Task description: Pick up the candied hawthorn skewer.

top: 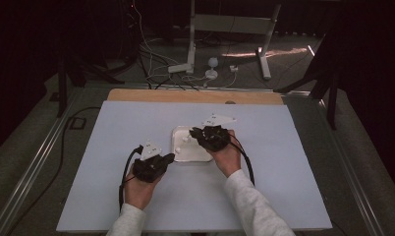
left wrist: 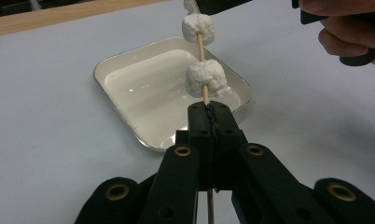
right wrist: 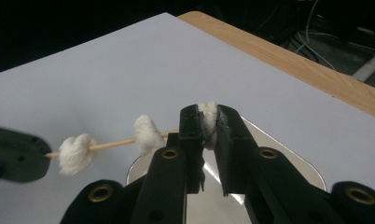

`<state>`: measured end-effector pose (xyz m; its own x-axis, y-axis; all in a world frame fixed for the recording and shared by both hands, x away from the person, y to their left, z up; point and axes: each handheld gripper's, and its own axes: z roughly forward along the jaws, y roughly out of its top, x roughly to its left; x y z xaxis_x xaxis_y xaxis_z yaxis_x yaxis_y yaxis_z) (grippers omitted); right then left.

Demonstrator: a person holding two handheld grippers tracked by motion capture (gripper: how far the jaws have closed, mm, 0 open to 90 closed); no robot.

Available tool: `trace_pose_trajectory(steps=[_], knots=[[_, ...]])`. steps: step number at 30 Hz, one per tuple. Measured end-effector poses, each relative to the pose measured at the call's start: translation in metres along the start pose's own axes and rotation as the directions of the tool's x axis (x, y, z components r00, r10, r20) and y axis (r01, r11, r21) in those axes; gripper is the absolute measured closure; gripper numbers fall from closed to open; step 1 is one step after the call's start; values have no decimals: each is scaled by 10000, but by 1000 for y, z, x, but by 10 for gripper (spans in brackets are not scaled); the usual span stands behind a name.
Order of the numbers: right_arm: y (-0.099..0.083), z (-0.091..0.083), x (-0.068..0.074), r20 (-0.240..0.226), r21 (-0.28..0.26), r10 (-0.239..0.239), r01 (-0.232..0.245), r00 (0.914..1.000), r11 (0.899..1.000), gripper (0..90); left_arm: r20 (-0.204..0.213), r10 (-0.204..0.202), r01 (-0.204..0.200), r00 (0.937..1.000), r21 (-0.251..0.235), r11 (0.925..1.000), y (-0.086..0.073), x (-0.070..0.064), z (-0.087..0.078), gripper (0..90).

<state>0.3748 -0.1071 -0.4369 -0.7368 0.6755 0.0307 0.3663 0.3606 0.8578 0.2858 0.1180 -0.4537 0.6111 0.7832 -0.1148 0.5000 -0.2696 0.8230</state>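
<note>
Left gripper view: left tool (left wrist: pixel 209 112) clamps thin wooden skewer (left wrist: pixel 202 51); right tool (right wrist: pixel 208 122) pinches third white marshmallow (right wrist: pixel 207 116), apparently seating it; next, release gently.

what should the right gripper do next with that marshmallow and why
Probably pull the pinched marshmallow off along the skewer, over the tray. The right gripper squeezes it at the tip, and the left gripper clamps the other end, two marshmallows between.

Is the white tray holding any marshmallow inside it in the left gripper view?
No, the tray lies bare inside; the marshmallows sit on the skewer above it.
</note>
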Motion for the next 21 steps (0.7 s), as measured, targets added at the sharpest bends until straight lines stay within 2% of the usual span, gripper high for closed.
trace_pose_trajectory(steps=[4,5,6,7,8,9,11,12,14,15,17,19,21], knots=[[0,2,0,272,5,89,-89,9996,10000,831,-110,6,-6,9999,64,10000,1,1,0,900],[0,3,2,1317,33,-66,62,9913,10000,841,-137,128,-125,9998,207,9997,-1,0,-2,900],[0,2,-4,1623,-112,182,-166,9866,9998,841,-137,128,-125,9998,207,9997,-1,0,-2,900],[-1,-1,-14,1312,-348,832,-793,9879,9962,839,-201,118,-114,9997,202,9997,-1,1,-3,900],[0,-4,-20,990,-430,1051,-1013,9895,9939,828,-182,69,-67,9998,153,9999,-2,2,-4,900],[0,-6,-23,586,-341,1009,-990,9932,9945,810,-194,25,-23,9998,97,10000,-1,4,-4,900],[1,-7,-22,217,-122,776,-774,9967,9969,757,-161,-64,65,9998,48,10000,0,5,-2,900],[1,-7,-22,217,-122,776,-774,9967,9969,757,-137,-24,25,9999,71,10000,0,5,-1,900],[0,-5,-19,-331,-71,813,-815,9961,9966,747,-142,84,-83,9999,93,9999,1,2,1,900],[0,-5,-19,-331,-71,813,-815,9961,9966,747,-179,98,-97,9998,81,9999,0,1,1,900],[-1,-1,-16,-667,-4,911,-913,9936,9958,753,-156,123,-121,9998,129,9998,1,1,2,900],[-2,1,-15,-580,38,847,-846,9947,9964,753,-347,163,-157,9993,184,9997,1,2,3,900],[-2,3,-15,-308,165,752,-748,9967,9971,744,-282,109,-103,9995,198,9998,1,4,5,900]])
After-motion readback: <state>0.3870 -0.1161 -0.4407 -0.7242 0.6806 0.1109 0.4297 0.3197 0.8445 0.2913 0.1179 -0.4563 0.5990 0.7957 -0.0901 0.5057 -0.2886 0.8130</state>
